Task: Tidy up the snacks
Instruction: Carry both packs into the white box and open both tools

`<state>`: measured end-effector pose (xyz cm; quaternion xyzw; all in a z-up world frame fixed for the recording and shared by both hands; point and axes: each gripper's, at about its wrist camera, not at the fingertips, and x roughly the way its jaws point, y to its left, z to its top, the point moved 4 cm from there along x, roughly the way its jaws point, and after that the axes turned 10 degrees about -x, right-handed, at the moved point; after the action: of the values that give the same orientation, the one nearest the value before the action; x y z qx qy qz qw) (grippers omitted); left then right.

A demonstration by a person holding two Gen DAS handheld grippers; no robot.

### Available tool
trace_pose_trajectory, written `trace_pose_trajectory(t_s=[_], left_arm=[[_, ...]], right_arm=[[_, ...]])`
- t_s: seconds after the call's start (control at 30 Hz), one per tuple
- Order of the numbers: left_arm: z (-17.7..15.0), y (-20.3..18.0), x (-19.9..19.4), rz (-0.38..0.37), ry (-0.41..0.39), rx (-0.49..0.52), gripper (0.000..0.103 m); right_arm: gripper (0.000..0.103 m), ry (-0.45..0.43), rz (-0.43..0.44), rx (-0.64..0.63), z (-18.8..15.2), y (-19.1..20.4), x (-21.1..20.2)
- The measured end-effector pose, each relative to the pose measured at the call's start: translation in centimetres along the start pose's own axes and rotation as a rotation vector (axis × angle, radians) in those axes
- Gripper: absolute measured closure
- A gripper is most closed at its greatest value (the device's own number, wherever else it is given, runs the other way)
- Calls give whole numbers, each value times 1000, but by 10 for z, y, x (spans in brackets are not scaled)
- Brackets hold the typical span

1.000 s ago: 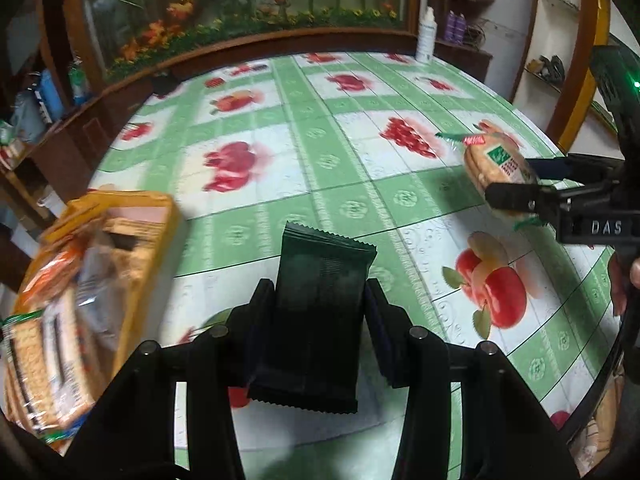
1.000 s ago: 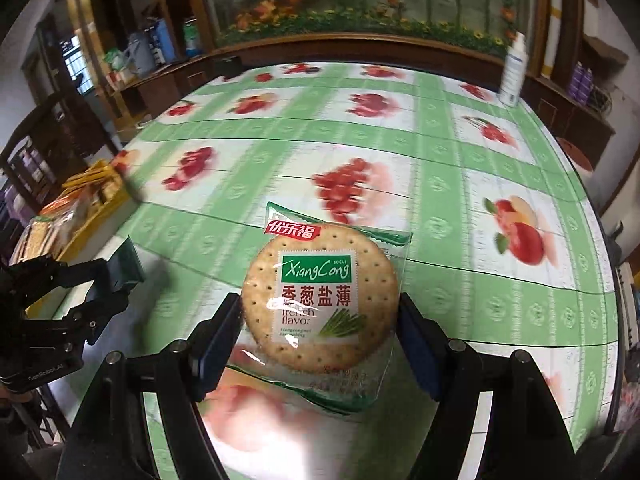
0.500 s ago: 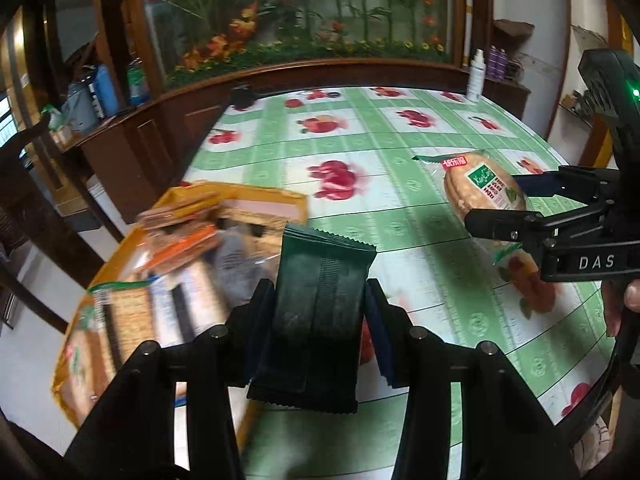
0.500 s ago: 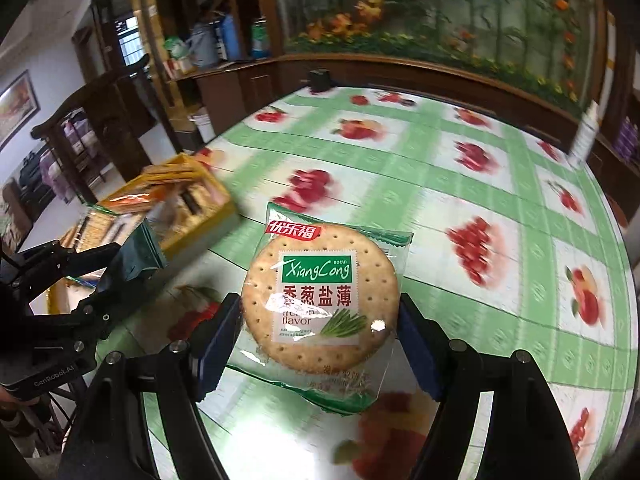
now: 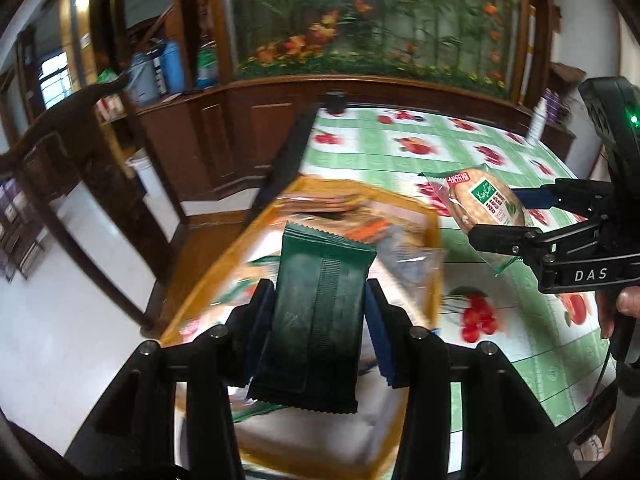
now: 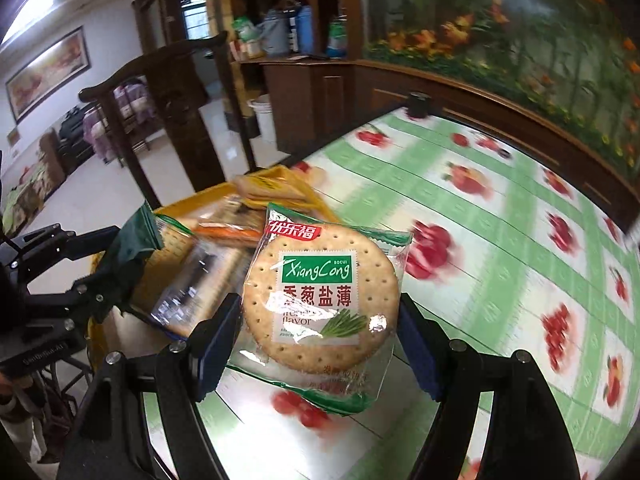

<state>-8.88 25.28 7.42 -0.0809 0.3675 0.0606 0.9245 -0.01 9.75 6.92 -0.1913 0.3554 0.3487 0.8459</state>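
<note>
A shallow yellow rectangular tray (image 5: 434,236) sits at the edge of the counter (image 5: 520,344), which is covered with a green-and-white checked cloth printed with red fruit. The tray holds several wrapped snack packs (image 6: 224,236), among them clear-wrapped biscuit sleeves and an orange-labelled pack; motion blur hides finer detail. The left hand-held gripper (image 5: 320,316) is held above the near part of the tray, with its two fingers clamped on the sides of a dark green foil snack packet (image 5: 316,320) with serrated ends, held upright in the wrist view. The right hand-held gripper (image 6: 320,316) is held over the counter just beside the tray's right side, with its fingers pinching a round cracker in a clear wrapper with a green "XiangCong" label (image 6: 320,300), label facing the camera. In the left wrist view this gripper enters from the right, with part of the person's right hand (image 5: 628,304) visible behind it. Both packets are clear of the counter surface.
</note>
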Motion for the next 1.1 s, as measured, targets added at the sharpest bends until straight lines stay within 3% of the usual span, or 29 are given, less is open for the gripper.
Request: trace_pose_trajectory(t_s=[0.3, 0.43, 0.5, 0.7, 0.83, 1.1], left_arm=[[-18, 33, 16, 12, 54, -54, 56], [-20, 37, 22, 33, 50, -51, 56], [-20, 40, 23, 74, 27, -34, 56], [-23, 46, 28, 92, 19, -63, 53], [-24, 51, 25, 137, -10, -90, 27], [-27, 55, 23, 95, -19, -168, 16]], right_arm=[[27, 13, 70, -117, 32, 54, 29], [27, 58, 98, -202, 27, 85, 44], [27, 76, 112, -193, 21, 88, 53], [22, 91, 102, -228, 11, 95, 58], [20, 35, 70, -213, 16, 89, 35], [18, 1, 42, -129, 4, 71, 22]])
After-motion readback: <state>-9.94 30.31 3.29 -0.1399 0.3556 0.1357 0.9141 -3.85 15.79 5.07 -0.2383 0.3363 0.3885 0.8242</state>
